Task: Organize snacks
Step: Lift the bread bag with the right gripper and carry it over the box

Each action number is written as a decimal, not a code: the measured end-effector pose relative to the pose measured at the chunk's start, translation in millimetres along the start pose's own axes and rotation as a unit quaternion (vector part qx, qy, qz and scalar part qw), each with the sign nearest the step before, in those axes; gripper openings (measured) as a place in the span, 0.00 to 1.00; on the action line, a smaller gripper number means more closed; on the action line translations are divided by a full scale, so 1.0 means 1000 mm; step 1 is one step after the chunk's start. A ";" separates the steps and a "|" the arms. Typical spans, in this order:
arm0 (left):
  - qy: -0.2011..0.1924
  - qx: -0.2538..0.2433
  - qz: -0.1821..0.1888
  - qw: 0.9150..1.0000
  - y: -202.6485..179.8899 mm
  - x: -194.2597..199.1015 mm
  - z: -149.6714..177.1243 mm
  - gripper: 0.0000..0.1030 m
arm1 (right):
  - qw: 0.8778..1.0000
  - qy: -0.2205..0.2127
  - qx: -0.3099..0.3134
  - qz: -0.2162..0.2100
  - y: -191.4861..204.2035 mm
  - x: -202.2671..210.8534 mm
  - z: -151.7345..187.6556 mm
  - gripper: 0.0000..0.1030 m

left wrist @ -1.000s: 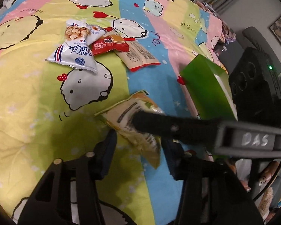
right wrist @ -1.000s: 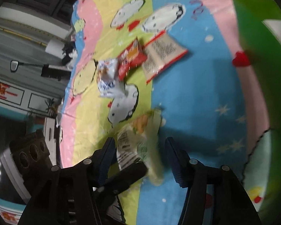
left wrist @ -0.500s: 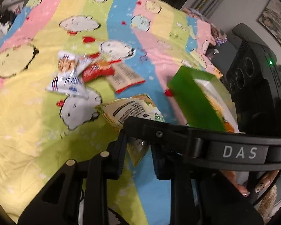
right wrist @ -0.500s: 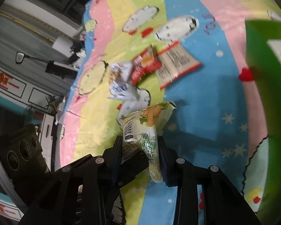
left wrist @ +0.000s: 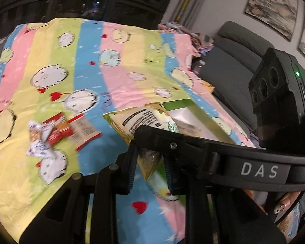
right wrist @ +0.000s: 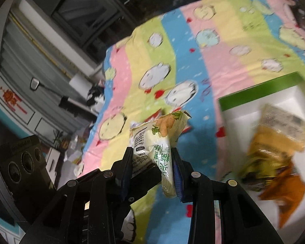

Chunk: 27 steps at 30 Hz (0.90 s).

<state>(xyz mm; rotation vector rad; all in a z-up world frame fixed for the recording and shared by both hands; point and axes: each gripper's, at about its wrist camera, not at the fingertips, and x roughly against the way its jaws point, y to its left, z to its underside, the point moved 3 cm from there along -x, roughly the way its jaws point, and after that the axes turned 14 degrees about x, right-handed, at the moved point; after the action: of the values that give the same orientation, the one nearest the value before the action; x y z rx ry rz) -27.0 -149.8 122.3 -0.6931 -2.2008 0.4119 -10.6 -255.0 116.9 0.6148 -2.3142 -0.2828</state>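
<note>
A green and yellow snack bag (left wrist: 144, 120) hangs above the striped cartoon sheet (left wrist: 116, 77), off the cloth. My left gripper (left wrist: 149, 168) is shut on its lower corner. My right gripper (right wrist: 152, 168) is shut on the same bag (right wrist: 160, 134), gripping its other end. A right-gripper finger (left wrist: 193, 148) crosses the left wrist view over the bag. A left-gripper finger (right wrist: 146, 174) reaches in under the bag in the right wrist view. The green box (right wrist: 260, 89) with a white inside lies just right of the bag.
Yellow and orange snack packs (right wrist: 274, 142) lie inside the box. A white packet (left wrist: 38, 142), a red packet (left wrist: 57, 130) and a beige red-edged packet (left wrist: 83, 132) lie together on the sheet at left. A grey sofa (left wrist: 233, 57) stands past the sheet's right edge.
Both grippers closed on the green and yellow bag, which lay on the sheet. They then lifted it clear of the cloth, and the box's inside has come into view.
</note>
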 end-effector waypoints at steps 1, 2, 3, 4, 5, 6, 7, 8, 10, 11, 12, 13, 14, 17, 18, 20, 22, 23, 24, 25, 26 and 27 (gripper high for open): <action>0.001 -0.004 0.003 1.000 -0.005 -0.002 -0.001 0.22 | 1.000 -0.004 -0.002 0.005 -0.004 0.004 -0.001 0.37; 0.003 -0.011 0.008 1.000 -0.013 -0.007 -0.002 0.22 | 1.000 -0.010 -0.007 0.010 -0.011 0.011 -0.001 0.37; 0.003 -0.017 0.011 1.000 -0.020 -0.010 -0.003 0.22 | 1.000 -0.015 -0.011 0.013 -0.015 0.015 0.000 0.37; 0.004 -0.023 0.013 1.000 -0.028 -0.013 -0.002 0.22 | 1.000 -0.021 -0.015 0.017 -0.020 0.020 -0.001 0.37; 0.006 -0.027 0.015 1.000 -0.032 -0.015 -0.002 0.22 | 0.999 -0.027 -0.019 0.022 -0.026 0.025 0.000 0.37; 0.008 -0.032 0.018 0.999 -0.039 -0.019 -0.002 0.22 | 0.999 -0.033 -0.022 0.028 -0.031 0.031 0.000 0.37; 0.011 -0.036 0.021 0.999 -0.045 -0.023 -0.003 0.22 | 0.998 -0.038 -0.025 0.034 -0.036 0.036 -0.001 0.37; 0.015 -0.039 0.024 0.999 -0.051 -0.028 -0.003 0.22 | 0.998 -0.041 -0.029 0.039 -0.040 0.040 0.000 0.37; 0.022 -0.046 0.029 0.998 -0.061 -0.036 -0.003 0.22 | 0.997 -0.048 -0.037 0.050 -0.050 0.048 0.001 0.37; 0.025 -0.049 0.030 0.998 -0.066 -0.041 -0.002 0.22 | 0.996 -0.050 -0.045 0.053 -0.057 0.052 0.002 0.37; 0.030 -0.053 0.031 0.998 -0.071 -0.046 -0.001 0.22 | 0.996 -0.051 -0.049 0.055 -0.061 0.054 0.002 0.37; 0.034 -0.055 0.033 0.997 -0.074 -0.050 0.000 0.22 | 0.995 -0.052 -0.055 0.059 -0.069 0.057 0.004 0.37; 0.039 -0.058 0.035 0.997 -0.078 -0.055 0.001 0.22 | 0.995 -0.052 -0.060 0.061 -0.074 0.060 0.005 0.37; 0.055 -0.063 0.044 0.996 -0.088 -0.070 0.005 0.22 | 0.993 -0.052 -0.076 0.071 -0.089 0.066 0.009 0.37; 0.061 -0.063 0.045 0.995 -0.090 -0.074 0.006 0.22 | 0.992 -0.050 -0.083 0.075 -0.095 0.067 0.011 0.37; 0.074 -0.064 0.048 0.994 -0.095 -0.083 0.009 0.22 | 0.991 -0.045 -0.096 0.081 -0.105 0.068 0.015 0.37; 0.088 -0.070 0.050 0.992 -0.100 -0.095 0.013 0.21 | 0.990 -0.037 -0.101 0.094 -0.113 0.067 0.018 0.37; 0.092 -0.071 0.050 0.992 -0.102 -0.098 0.015 0.21 | 0.989 -0.031 -0.103 0.102 -0.117 0.067 0.019 0.37; 0.098 -0.071 0.051 0.991 -0.103 -0.103 0.016 0.21 | 0.988 -0.027 -0.107 0.107 -0.121 0.066 0.020 0.37; 0.103 -0.069 0.052 0.991 -0.104 -0.108 0.017 0.21 | 0.987 -0.022 -0.114 0.114 -0.127 0.065 0.022 0.37; 0.110 -0.067 0.053 0.990 -0.105 -0.112 0.019 0.21 | 0.986 -0.019 -0.119 0.119 -0.130 0.065 0.023 0.37; 0.118 -0.065 0.054 0.989 -0.107 -0.118 0.021 0.21 | 0.985 -0.014 -0.123 0.124 -0.134 0.065 0.024 0.37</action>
<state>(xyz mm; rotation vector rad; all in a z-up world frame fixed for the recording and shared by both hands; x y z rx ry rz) -14.8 -306.9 92.3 -0.8879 -1.9830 0.2289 -21.4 -402.7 88.3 0.1994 -2.3064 -0.4520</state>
